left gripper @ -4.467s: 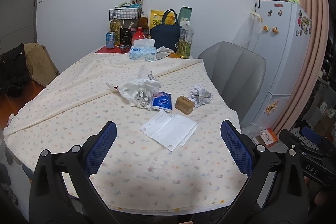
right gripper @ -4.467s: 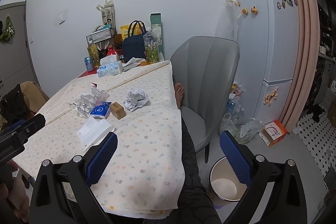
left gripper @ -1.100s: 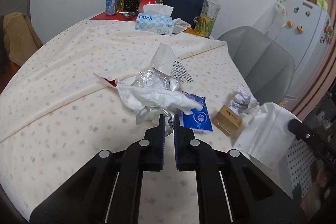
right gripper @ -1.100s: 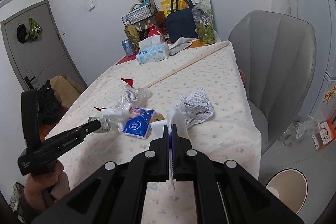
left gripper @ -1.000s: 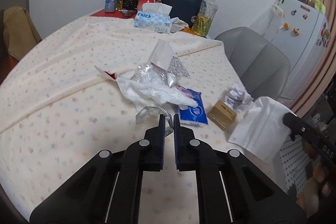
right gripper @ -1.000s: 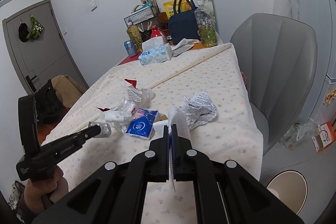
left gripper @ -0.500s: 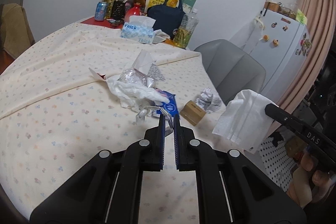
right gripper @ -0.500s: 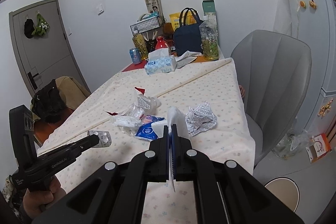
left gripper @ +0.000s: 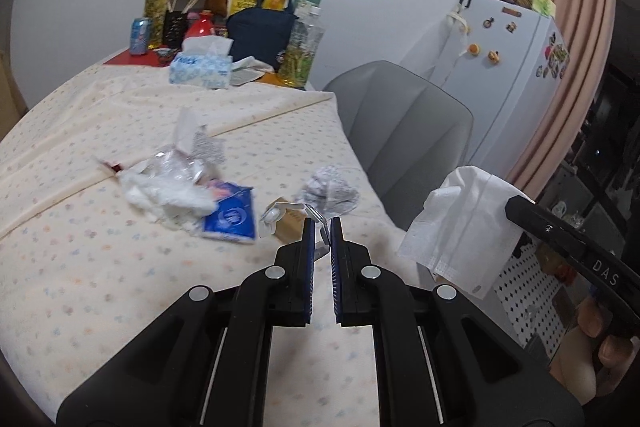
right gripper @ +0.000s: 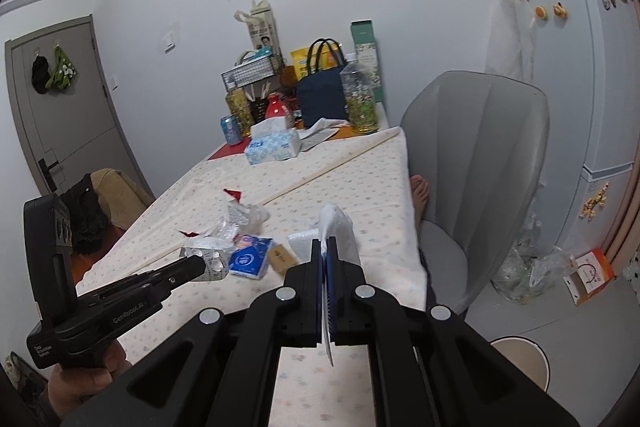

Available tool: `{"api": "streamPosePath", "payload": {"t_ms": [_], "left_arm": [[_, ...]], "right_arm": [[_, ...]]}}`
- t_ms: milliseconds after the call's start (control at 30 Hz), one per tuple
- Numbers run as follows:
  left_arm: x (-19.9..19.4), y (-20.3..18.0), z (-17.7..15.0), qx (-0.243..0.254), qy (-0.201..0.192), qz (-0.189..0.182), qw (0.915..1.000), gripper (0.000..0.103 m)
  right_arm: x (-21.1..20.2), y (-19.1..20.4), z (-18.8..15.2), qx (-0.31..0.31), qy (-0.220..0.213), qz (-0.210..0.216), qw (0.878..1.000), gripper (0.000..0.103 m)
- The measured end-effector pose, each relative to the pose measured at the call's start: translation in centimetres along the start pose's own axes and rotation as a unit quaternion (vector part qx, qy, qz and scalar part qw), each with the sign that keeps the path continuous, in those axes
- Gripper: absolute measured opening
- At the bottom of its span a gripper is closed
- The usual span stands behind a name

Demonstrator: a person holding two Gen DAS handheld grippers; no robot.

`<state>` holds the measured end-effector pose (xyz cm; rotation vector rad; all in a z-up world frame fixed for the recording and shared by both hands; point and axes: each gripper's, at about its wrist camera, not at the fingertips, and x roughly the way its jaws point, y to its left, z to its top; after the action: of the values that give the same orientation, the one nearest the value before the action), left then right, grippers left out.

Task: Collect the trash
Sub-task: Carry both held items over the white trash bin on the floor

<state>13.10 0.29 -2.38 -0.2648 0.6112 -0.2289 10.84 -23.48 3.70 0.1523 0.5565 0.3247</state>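
1. Jaws of the left gripper (left gripper: 320, 227) pinch a pill blister pack (left gripper: 276, 217) above the table (left gripper: 100, 267).
2. Right gripper (right gripper: 328, 247) clamps a white tissue (right gripper: 340, 227).
3. Bin (right gripper: 524, 359) on the floor beside the table awaits both.
4. Crumpled paper (left gripper: 330, 191), blue packet (left gripper: 232, 217), small box (left gripper: 290, 225) and plastic wrappers (left gripper: 168, 183) remain on the table.

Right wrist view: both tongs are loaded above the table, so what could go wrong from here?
1. The white mask hangs loose from the right tongs and could slip off short of the bin.
2. The left tongs pinch only an edge of the pill pack, which might drop.
3. Swinging sideways could brush the grey chair.
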Motion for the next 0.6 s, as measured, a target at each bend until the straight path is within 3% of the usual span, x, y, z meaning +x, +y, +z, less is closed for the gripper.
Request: {"api": "streamPosePath", "payload": {"t_ms": [333, 600], "left_arm": [[4.4, -7.2, 0.7, 0.054, 0.023, -0.047, 0.9972, 0.008], [8.2, -13.2, -0.9, 0.086, 0.059, -0.081, 0.9913, 0.008]], "right_arm": [[-2.3, -7.2, -0.4, 0.033, 0.006, -0.089, 0.995, 0.003], [-3.6, -12.9, -1.8, 0.066, 0.014, -0.136, 0.988, 0.003]]}}
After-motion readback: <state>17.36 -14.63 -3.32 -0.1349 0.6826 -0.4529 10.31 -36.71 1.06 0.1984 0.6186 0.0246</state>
